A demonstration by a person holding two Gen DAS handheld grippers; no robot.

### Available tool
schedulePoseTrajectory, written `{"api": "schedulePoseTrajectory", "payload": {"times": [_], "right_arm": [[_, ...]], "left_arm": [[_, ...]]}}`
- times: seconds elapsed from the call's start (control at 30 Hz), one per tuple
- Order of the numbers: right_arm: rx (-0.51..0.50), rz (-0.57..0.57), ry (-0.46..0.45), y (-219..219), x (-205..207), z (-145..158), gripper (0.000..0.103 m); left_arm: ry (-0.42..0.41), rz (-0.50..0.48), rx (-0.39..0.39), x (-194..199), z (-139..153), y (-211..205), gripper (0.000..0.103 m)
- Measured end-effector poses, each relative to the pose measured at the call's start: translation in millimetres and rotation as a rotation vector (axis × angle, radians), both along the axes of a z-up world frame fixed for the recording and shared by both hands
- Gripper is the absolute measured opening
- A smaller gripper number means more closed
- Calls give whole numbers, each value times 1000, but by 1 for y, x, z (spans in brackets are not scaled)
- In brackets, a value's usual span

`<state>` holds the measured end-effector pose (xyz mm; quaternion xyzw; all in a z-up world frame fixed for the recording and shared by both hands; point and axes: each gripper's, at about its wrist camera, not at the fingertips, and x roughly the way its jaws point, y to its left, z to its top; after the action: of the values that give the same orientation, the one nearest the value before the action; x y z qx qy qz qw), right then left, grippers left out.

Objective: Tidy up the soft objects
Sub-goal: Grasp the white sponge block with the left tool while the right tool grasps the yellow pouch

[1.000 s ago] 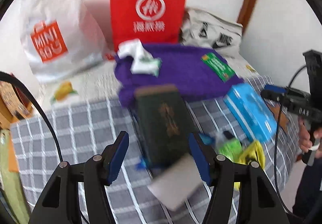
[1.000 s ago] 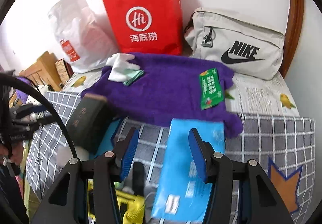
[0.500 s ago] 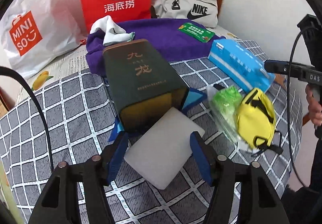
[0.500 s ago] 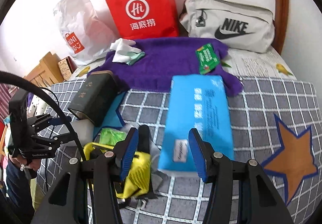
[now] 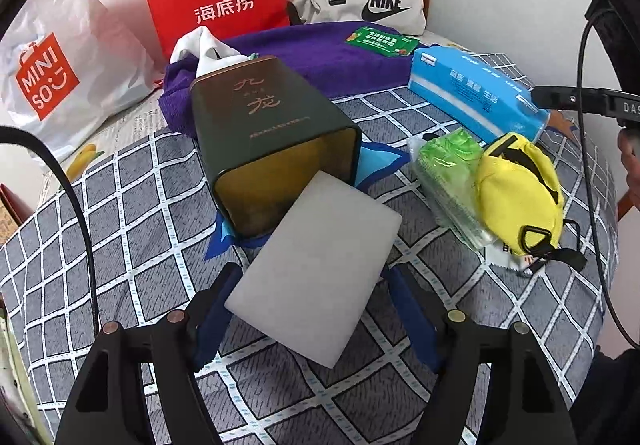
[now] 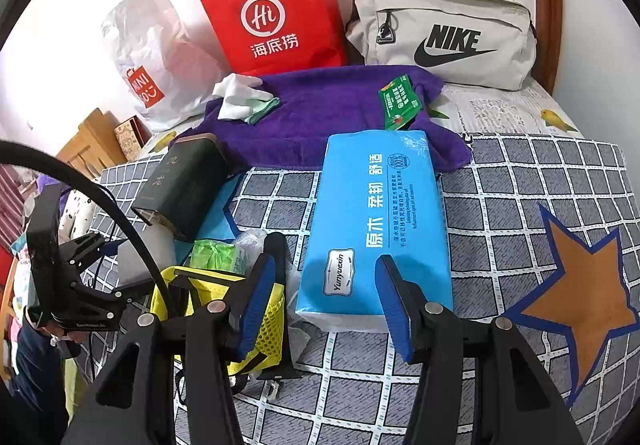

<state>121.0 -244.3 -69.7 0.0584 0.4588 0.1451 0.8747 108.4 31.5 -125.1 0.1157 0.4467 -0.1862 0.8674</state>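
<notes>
A white foam sponge (image 5: 316,269) lies on the checked bedspread, leaning out of a dark green tin (image 5: 264,133) that lies on its side. My left gripper (image 5: 310,309) is open, its blue fingers either side of the sponge's near end, not clamped. A blue tissue pack (image 6: 376,225) lies ahead of my right gripper (image 6: 326,305), which is open with its fingers around the pack's near end. A yellow mesh pouch (image 5: 520,193) and a green packet (image 5: 452,161) lie between them. A purple towel (image 6: 328,113) lies behind.
A red paper bag (image 6: 272,13), a white Miniso plastic bag (image 5: 48,61) and a grey Nike bag (image 6: 444,37) stand against the wall. A white cloth (image 6: 240,97) and a green card (image 6: 400,101) lie on the towel. The left gripper shows in the right wrist view (image 6: 80,269).
Both grippers moved forward and down. The left one now straddles the sponge; the right one now reaches the tissue pack's near end. Both stay open.
</notes>
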Motion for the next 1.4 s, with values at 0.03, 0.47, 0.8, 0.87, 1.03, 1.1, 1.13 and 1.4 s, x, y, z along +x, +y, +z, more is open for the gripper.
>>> {"api": "schedulePoseTrajectory", "payload": {"times": [0.03,0.47,0.8,0.87,1.03,1.1,1.13,1.4], "right_arm": [[2,0,-1,0,0,0,52],[2,77,-15,10,-24,10,53],[-3,150,39,40,-41,-5,57],[-25,143,46,45,-41,-10,57],[-58,86,58,46,-36,-26,57],[-3,78,76,45,-32,-33,52],[19,77,81,45,-31,-37,47],[73,66,49,38,-32,-33,28]], "left_arm": [[-1,5,-5,1,0,0,73],[4,60,-50,-2,-2,1,66],[-18,86,-80,-4,-5,4,67],[-19,91,-85,-5,-5,4,67],[-22,92,-91,-7,-5,5,67],[-25,90,-76,-8,-6,3,67],[-21,90,-69,-8,-7,3,66],[-23,111,-96,-9,-4,8,61]]}}
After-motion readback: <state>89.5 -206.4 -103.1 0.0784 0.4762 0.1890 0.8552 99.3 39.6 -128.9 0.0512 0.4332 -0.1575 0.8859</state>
